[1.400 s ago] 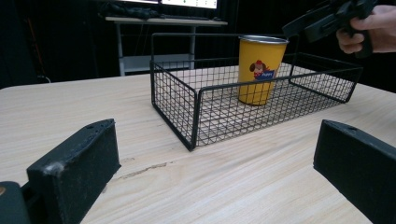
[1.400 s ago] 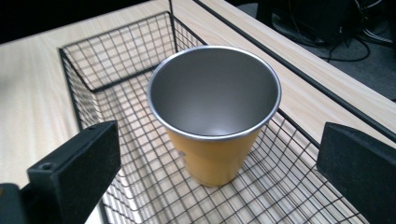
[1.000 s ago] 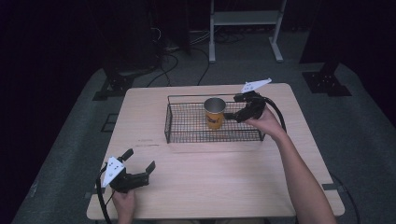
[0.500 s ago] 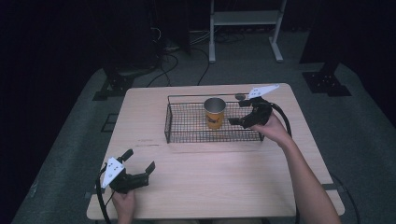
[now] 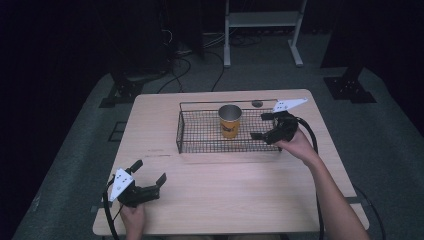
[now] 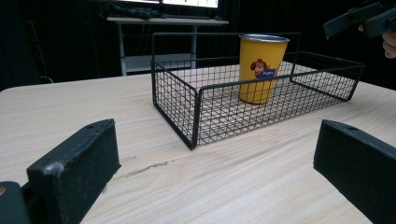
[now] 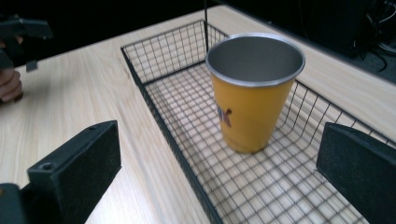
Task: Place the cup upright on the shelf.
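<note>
A yellow metal cup [image 5: 229,121] stands upright in a black wire basket [image 5: 186,131] at the far middle of the wooden table [image 5: 240,190]. My right gripper [image 5: 261,126] is open over the basket's right end, a short gap right of the cup and holding nothing. In the right gripper view the cup [image 7: 252,93] stands ahead between the wide-apart jaws of that gripper [image 7: 217,163]. My left gripper [image 5: 148,172] rests open near the table's front left corner, far from the basket. The left gripper view shows the basket [image 6: 196,93] and cup [image 6: 261,70] beyond its own empty gripper [image 6: 215,186].
A small round grey mark [image 5: 257,104] lies on the table behind the basket. A white metal stand [image 5: 260,30] and cables [image 5: 190,55] are on the floor beyond the table. Bare wood stretches between the basket and the front edge.
My right gripper has drawn back from the cup, to the right and slightly nearer. The cup, the basket and the left gripper have stayed put.
</note>
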A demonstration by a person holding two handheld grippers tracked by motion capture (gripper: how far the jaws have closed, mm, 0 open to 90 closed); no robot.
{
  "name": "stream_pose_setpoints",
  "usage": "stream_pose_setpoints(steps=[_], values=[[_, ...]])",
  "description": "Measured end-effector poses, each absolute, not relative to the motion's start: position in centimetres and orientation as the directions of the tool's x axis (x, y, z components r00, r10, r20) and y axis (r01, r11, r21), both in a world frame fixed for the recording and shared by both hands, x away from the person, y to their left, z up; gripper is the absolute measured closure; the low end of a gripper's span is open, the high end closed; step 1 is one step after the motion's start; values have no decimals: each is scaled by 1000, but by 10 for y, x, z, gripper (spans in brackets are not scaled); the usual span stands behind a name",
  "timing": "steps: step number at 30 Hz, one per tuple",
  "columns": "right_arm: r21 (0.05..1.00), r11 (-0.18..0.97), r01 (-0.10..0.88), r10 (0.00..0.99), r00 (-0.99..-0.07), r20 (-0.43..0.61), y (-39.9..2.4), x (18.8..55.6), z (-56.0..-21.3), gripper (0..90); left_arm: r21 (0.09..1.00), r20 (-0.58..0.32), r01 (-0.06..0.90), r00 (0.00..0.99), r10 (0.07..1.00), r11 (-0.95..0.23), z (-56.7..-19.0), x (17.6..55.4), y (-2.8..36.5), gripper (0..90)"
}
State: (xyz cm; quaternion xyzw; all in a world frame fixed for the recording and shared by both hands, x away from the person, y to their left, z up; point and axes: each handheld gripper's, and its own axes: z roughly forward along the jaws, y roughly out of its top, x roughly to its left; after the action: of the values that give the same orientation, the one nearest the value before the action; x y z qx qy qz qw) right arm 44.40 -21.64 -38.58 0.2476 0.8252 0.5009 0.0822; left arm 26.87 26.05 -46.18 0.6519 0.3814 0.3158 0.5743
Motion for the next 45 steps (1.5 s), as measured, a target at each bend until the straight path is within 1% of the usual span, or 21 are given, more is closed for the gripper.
stream_pose_setpoints(steps=[10,11,28,33,37,45], values=[[862,375,341,491,-862,127,-225,437,-395,0,990,-24,134,509,861,-52,-462,269,260,0],[870,368,328,495,-861,116,-227,432,-395,0,990,-23,134,509,861,-52,-462,268,260,0],[878,371,303,478,-873,99,-240,403,-402,0,989,-21,136,509,861,-56,-462,268,260,0],[872,380,307,469,-877,105,-243,397,-404,0,989,-21,137,507,861,-57,-462,269,260,0],[884,362,297,468,-878,103,-246,389,-406,0,989,-21,138,508,861,-57,-462,269,260,0],[879,376,292,462,-882,96,-248,378,-410,0,989,-21,136,509,861,-57,-462,269,260,0]])
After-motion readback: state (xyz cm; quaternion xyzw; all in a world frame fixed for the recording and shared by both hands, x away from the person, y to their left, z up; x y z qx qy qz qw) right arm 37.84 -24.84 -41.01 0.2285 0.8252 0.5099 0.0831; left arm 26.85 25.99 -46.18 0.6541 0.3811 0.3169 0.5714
